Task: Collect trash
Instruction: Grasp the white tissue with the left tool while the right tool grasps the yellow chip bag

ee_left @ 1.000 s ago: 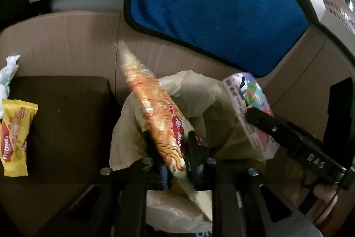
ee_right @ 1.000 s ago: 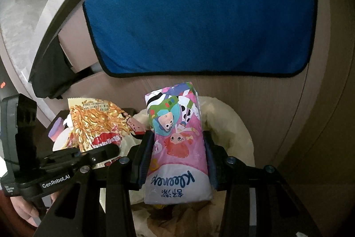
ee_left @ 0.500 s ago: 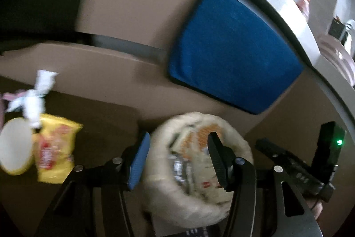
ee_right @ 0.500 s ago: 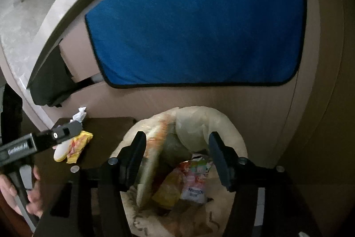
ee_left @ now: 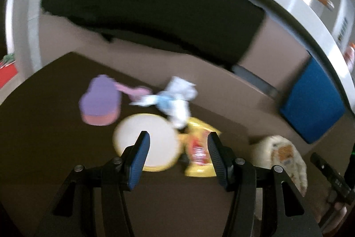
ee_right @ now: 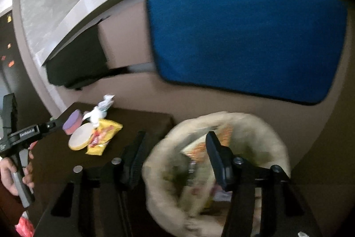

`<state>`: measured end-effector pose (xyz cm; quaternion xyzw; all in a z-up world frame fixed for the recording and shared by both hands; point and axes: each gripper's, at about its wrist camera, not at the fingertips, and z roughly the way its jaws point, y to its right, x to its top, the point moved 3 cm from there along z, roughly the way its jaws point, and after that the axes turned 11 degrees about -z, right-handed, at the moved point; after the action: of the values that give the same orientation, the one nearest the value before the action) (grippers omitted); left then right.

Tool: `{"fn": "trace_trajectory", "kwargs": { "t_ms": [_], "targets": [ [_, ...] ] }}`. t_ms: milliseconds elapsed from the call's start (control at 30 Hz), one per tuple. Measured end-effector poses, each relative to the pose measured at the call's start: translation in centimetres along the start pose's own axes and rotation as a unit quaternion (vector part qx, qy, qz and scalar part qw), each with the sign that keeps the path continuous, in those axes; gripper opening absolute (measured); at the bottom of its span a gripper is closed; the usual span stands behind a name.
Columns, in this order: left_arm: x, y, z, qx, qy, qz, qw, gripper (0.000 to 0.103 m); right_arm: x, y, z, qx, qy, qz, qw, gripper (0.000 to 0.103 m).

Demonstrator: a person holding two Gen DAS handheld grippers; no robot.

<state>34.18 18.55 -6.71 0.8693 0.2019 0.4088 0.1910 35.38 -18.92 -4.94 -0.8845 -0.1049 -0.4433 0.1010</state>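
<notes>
Both grippers empty, jaws apart. Left gripper (ee_left: 177, 154) points at the leftover trash on the dark table (ee_left: 44, 126), likely lining up the yellow snack packet (ee_left: 198, 150); round lid (ee_left: 147, 146) left of the packet, crumpled tissue (ee_left: 177, 99) behind it. Right gripper (ee_right: 175, 159) hovers over the trash bag (ee_right: 255, 126), right of the packet. Motion blur; bag contents and the purple item (ee_left: 99, 103) unreadable.

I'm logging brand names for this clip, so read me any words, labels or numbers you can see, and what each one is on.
"GenRobot.AI", faint and partly guessed, on the body of the left gripper seen from the right wrist view.
Yellow snack packet: red logo, too blurred to read.
Wrappers in the trash bag: print too blurred to read.
White marks on the right gripper's body, in the left wrist view: too small to read.
</notes>
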Motion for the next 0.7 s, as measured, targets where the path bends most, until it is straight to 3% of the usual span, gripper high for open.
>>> {"fn": "trace_trajectory", "kwargs": {
  "t_ms": [100,167,333,467,633,667,700],
  "targets": [
    [0.9,-2.4,0.2,0.0,-0.001,-0.012,0.9999,0.055,0.1,-2.9,1.9,0.015,-0.013,-0.021,1.0,0.048],
    [1.4,-3.1,0.9,-0.022,-0.012,-0.017,0.9996,0.055,0.1,-4.5,3.2,0.029,-0.022,-0.032,0.999,0.048],
    [2.4,-0.1,4.8,-0.053,-0.03,0.016,0.998,0.055,0.8,-7.0,6.0,0.051,-0.026,-0.03,0.998,0.043],
    [2.6,2.4,9.1,-0.021,-0.034,0.02,0.999,0.055,0.7,-6.7,7.0,0.035,-0.028,-0.025,0.999,0.043],
    [2.4,3.4,14.8,0.048,-0.045,0.028,0.9974,0.055,0.3,-5.4,7.8,0.031,-0.038,-0.009,0.999,0.043],
    [2.3,3.4,15.9,0.055,-0.057,0.025,0.9965,0.053,0.2,-5.3,7.9,0.03,-0.04,-0.009,0.999,0.043],
    [2.3,3.3,16.2,0.055,-0.067,0.02,0.996,0.045,0.1,-5.2,8.1,0.028,-0.042,-0.01,0.999,0.043]
  ]
}}
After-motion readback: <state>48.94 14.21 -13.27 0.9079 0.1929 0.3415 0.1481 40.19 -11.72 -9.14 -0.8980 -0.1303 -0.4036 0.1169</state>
